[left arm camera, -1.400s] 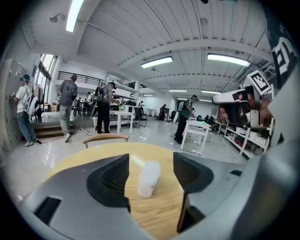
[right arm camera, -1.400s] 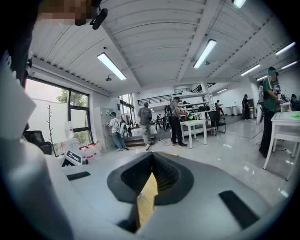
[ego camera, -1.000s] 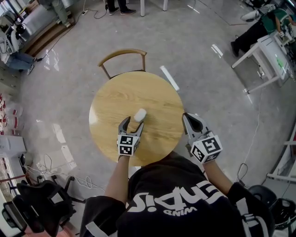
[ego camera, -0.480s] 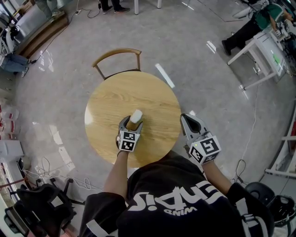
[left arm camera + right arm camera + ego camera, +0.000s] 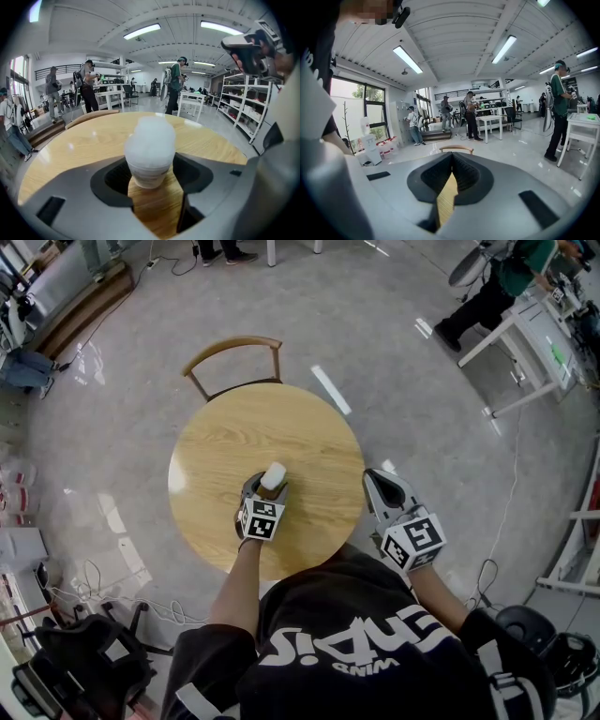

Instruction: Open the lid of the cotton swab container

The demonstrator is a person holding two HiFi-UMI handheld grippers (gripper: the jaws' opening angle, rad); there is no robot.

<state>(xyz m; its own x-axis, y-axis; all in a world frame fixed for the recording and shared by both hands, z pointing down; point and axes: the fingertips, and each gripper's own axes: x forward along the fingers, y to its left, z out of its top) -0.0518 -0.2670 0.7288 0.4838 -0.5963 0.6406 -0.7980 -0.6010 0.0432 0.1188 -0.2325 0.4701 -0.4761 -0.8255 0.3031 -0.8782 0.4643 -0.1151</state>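
A round wooden tabletop (image 5: 225, 437) stands on a glossy grey floor (image 5: 394, 324), with a curved-back chair (image 5: 232, 345) tucked in at its far side. The room is a big workshop hall (strip lights overhead, white tables (image 5: 525, 343) and shelves (image 5: 248, 112) round the edges), and a few people (image 5: 176, 79) stand about.

The container (image 5: 273, 475) stands upright towards the tabletop's near side. It is a small frosted-white pot with a domed lid. The left claw (image 5: 265, 487) is released, one jaw on either side of the pot with gaps showing. The right claw (image 5: 377, 478) is clenched on nothing, by the tabletop's right edge.
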